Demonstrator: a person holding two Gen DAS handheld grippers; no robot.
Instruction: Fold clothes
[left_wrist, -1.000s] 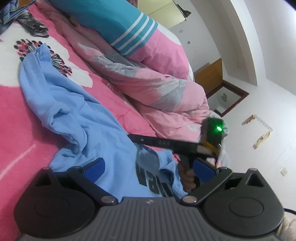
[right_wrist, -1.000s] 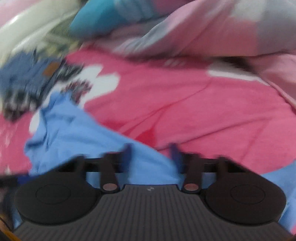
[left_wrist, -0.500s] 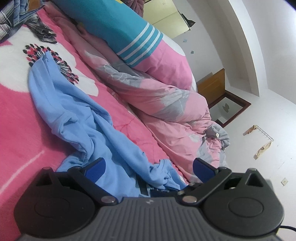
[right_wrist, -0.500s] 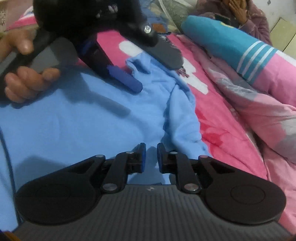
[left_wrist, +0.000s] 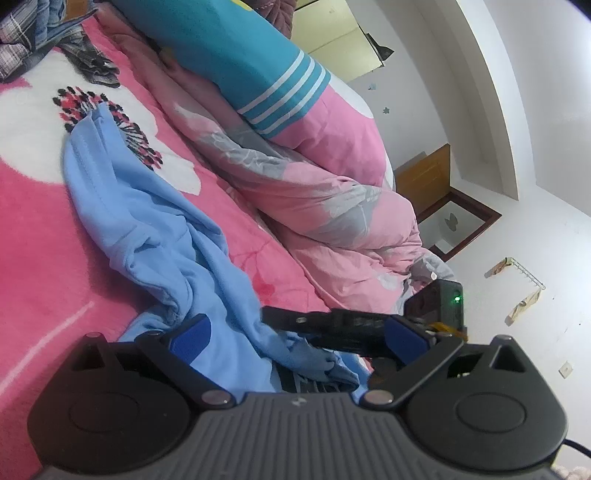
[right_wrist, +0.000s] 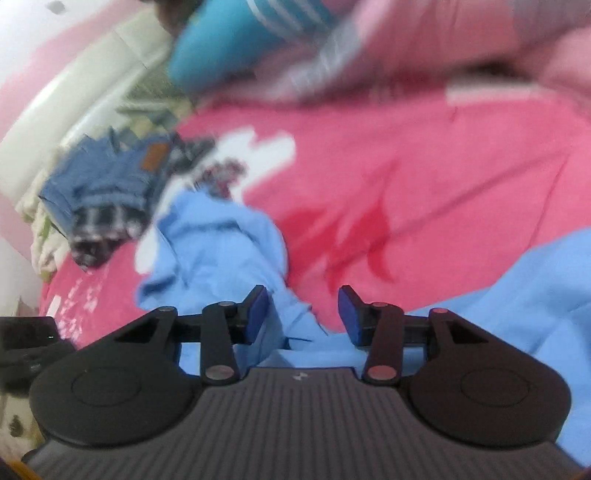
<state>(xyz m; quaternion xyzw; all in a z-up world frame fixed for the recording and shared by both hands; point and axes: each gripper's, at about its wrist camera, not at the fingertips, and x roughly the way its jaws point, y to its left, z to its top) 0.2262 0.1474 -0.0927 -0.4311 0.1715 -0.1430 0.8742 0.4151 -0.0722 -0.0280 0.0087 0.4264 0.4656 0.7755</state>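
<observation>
Since the picture before, the right gripper (right_wrist: 302, 310) has swung away from the left gripper (left_wrist: 295, 332) and its jaws stand apart, with nothing pinched. Left jaws are spread wide and empty too. A crumpled light blue shirt (left_wrist: 155, 236) lies on the pink bed (left_wrist: 33, 236), lower left.

Each tool has a ribbed dark grey body at the bottom of its frame, flanked by two round black discs. The left gripper (left_wrist: 299, 334) and right gripper (right_wrist: 302, 314) carry black linkage arms with silver or pinkish rivets and blue pads. A green light (left_wrist: 457, 298) glows at right.
</observation>
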